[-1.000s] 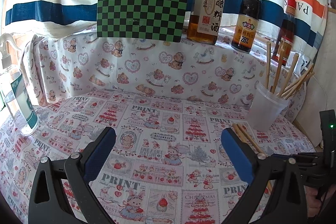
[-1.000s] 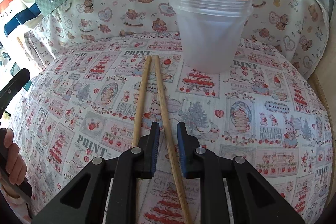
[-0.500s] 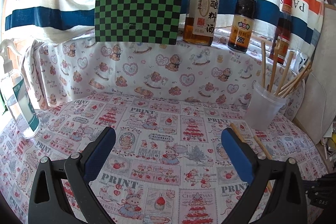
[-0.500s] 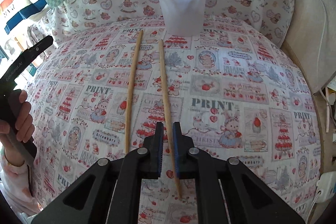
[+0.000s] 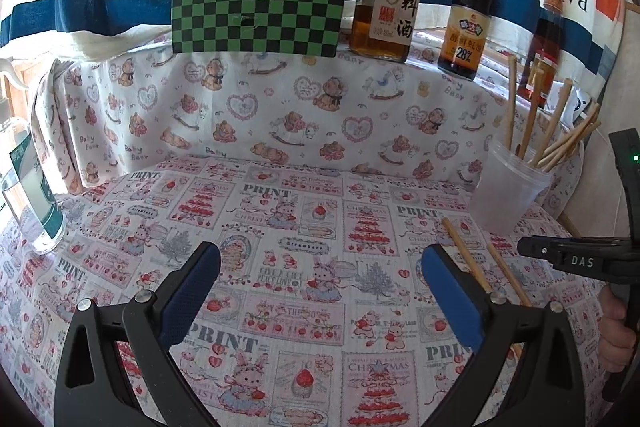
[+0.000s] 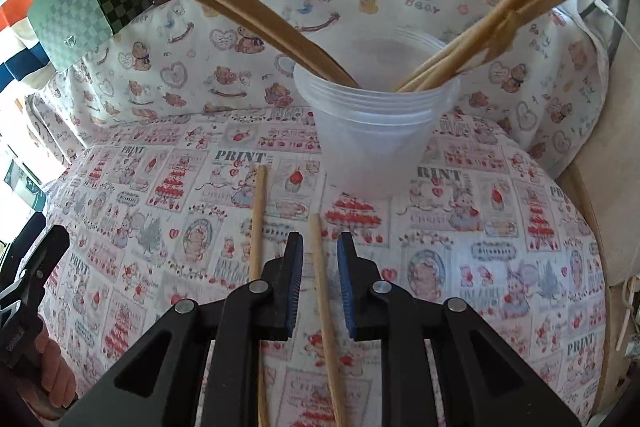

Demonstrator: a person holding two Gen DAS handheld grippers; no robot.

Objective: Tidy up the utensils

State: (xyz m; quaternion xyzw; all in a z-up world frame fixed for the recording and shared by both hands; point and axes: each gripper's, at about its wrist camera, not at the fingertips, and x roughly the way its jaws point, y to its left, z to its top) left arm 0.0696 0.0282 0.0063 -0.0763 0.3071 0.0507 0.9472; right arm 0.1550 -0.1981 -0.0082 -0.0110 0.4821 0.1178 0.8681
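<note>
Over the printed tablecloth [image 6: 500,251], the right gripper [image 6: 319,259] straddles one chopstick [image 6: 320,263]; its jaws have just been opening and stand narrow, the pads apparently clear of the wood, likely lining up for a pinch. A second chopstick [image 6: 256,223] lies just beside, both pointing at the plastic cup [image 6: 376,143], which already holds several sticks. The left gripper [image 5: 320,291] hovers wide and empty, well apart, leaving the right side free.
</note>
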